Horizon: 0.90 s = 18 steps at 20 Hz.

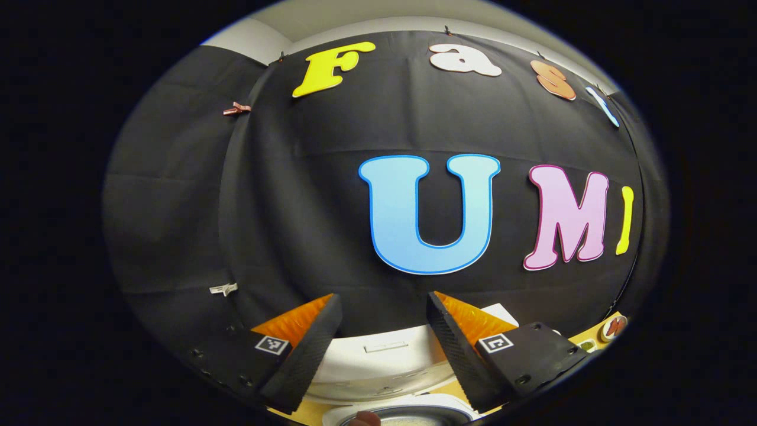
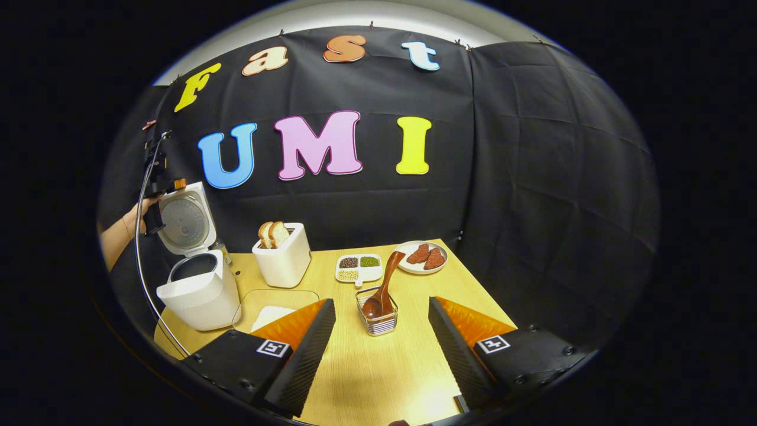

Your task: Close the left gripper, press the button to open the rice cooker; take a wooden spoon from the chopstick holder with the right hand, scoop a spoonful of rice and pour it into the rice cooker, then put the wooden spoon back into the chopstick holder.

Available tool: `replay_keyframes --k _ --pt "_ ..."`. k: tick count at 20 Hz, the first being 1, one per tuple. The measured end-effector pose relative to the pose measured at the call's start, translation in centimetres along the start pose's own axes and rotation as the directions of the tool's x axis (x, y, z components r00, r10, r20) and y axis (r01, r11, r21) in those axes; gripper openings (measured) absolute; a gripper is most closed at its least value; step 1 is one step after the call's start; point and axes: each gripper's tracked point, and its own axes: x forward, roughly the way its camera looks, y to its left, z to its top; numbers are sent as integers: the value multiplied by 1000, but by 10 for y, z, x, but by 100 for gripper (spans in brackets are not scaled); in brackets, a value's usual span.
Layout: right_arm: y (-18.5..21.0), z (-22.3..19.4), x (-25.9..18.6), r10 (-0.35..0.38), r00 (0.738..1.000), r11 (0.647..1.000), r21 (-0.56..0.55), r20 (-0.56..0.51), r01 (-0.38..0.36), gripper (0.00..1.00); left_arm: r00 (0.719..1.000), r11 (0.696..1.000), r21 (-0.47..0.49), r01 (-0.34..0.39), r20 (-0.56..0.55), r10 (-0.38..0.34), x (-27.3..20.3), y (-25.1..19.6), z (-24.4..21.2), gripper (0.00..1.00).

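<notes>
The white rice cooker [image 2: 192,290] stands at the table's left with its lid [image 2: 184,222] raised. In the left gripper view, my left gripper [image 1: 384,297] is open above the lid [image 1: 384,361], with the pot's rim [image 1: 408,416] at the bottom edge. A hand [image 2: 139,210] holds that gripper [image 2: 158,177] beside the lid. A wooden spoon [image 2: 387,278] stands bowl-down in the wire chopstick holder [image 2: 378,322]. My right gripper [image 2: 381,303] is open just in front of the holder, holding nothing. A glass dish of rice [image 2: 272,310] lies beside the cooker.
A white toaster [image 2: 282,257] with bread slices stands behind the rice dish. A small tray of beans [image 2: 359,267] and a plate of meat [image 2: 423,258] sit at the back of the wooden table [image 2: 378,378]. A cable [image 2: 142,278] hangs down left of the cooker.
</notes>
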Motion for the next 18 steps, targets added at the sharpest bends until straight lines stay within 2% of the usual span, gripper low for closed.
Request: replay_keyframes --k 4,9,13,15,18 --pt "3 7 -2 23 1000 1000 7 19 -23 99 998 1000 -17 -5 -59 4 -24 -6 -8 100" --pt "1 7 -6 57 998 998 -1 21 -57 98 989 999 -38 -21 -146 15 -77 -23 -30 100" --pt "1 3 -4 81 997 997 -2 6 -81 98 961 992 -61 -111 -260 92 -117 -33 -68 100" --pt "6 4 -5 99 995 995 2 9 -99 99 954 990 -54 -133 -277 113 -129 -38 -80 100" --pt "11 -1 -6 126 992 992 -14 -8 -126 98 930 980 -94 -176 -344 134 -149 -44 -112 100"
